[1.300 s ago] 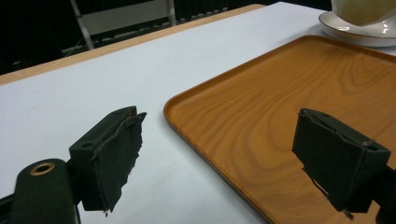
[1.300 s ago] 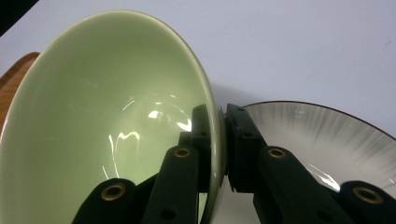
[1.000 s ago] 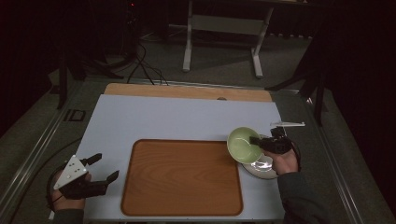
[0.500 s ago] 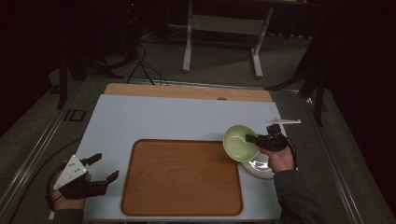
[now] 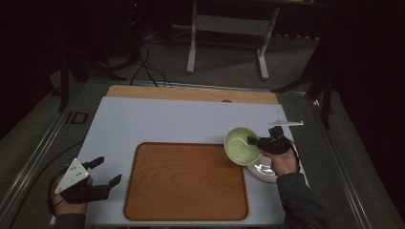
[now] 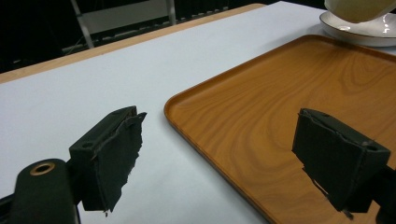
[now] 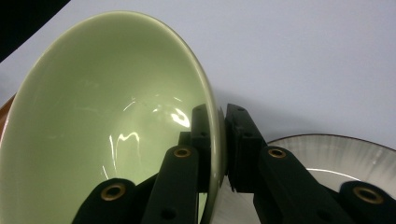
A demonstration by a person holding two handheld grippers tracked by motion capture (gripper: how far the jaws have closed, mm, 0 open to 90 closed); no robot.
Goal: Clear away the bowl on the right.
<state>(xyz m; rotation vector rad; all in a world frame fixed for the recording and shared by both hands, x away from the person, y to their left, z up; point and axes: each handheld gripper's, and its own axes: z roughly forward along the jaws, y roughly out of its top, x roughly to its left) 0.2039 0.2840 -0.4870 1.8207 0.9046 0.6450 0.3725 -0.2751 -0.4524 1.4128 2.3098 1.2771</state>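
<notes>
One glossy green bowl [image 5: 242,145], one white plate [image 5: 261,171], one wooden tray [image 5: 186,181] with rounded corners. Right gripper [image 5: 258,141] pinches the bowl's rim, one jaw inside, one outside; the bowl hangs tilted at the plate's ten o'clock, beside the tray's two o'clock corner. Left gripper [image 5: 108,171], jaws wide and holding nothing, sits at the tray's eight o'clock. Smooth pale table [image 5: 181,121]; dark room behind.

A wooden table [image 5: 191,93] carries a pale blue-grey mat [image 5: 181,124] that covers nearly all of its top, leaving a bare wood strip along the far edge. On the mat lie a brown wooden tray [image 5: 186,181] at the near middle, a white plate [image 5: 265,172] just beside the tray's right edge, and a small pale utensil [image 5: 285,123] near the far right corner.
</notes>
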